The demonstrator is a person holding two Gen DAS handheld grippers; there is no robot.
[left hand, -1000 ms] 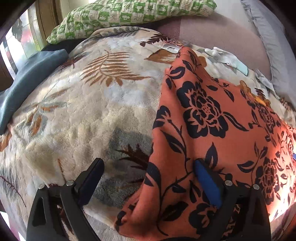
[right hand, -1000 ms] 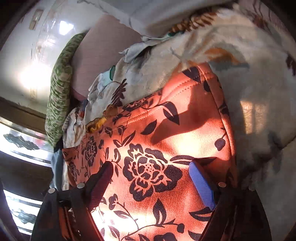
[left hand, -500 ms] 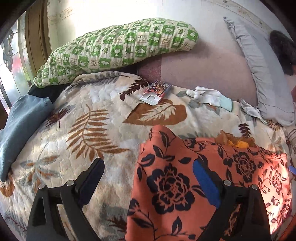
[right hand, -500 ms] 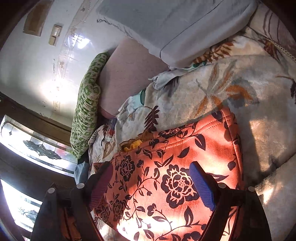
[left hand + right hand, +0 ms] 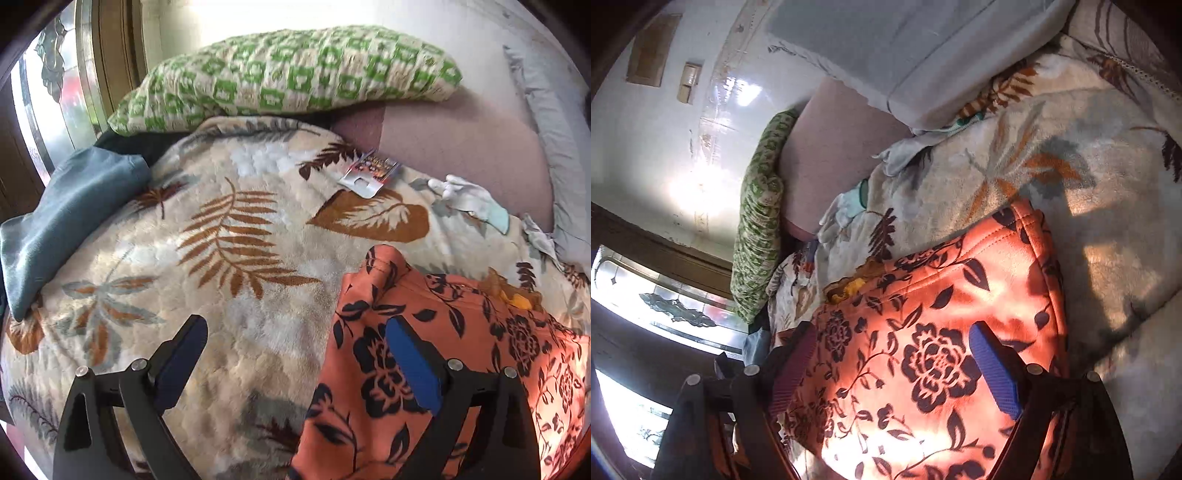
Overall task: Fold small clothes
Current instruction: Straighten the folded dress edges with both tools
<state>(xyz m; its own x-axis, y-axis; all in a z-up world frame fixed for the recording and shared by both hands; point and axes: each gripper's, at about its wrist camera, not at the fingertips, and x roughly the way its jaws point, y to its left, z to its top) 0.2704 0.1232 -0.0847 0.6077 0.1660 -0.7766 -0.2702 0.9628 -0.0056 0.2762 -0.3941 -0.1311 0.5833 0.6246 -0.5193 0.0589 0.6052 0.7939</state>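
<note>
- Between the spread jaws of the right gripper (image 5: 894,365), the orange floral garment (image 5: 934,354) fills the gap; the fingers stand wide apart with nothing pinched.
- Under the right-hand jaw of the left gripper (image 5: 295,363) lies the garment's near edge (image 5: 424,354), while leaf-print blanket (image 5: 229,258) shows between the jaws. This gripper is open too and grips nothing.
- To do the fold well, I judge each gripper should take one corner of a single edge, pinching all the layers there, then carry the edge over level so that hems meet and the plush cloth does not bunch.
- Just past the garment's far edge, a yellow scrap (image 5: 517,299) peeks out; whether it is lining or another piece I cannot tell.
- Farther beyond the left jaws lie a small printed packet (image 5: 371,173) and a pale glove (image 5: 469,195), well apart from the garment.
- Farthest off, a green checked pillow (image 5: 295,74) leans at the head of the bed.
- Hidden: the garment's near portion runs below both frames, so its full outline, how many layers it has and whether it is a shirt or shorts stay unclear. Strong sunlight washes out its near part in the right view.
</note>
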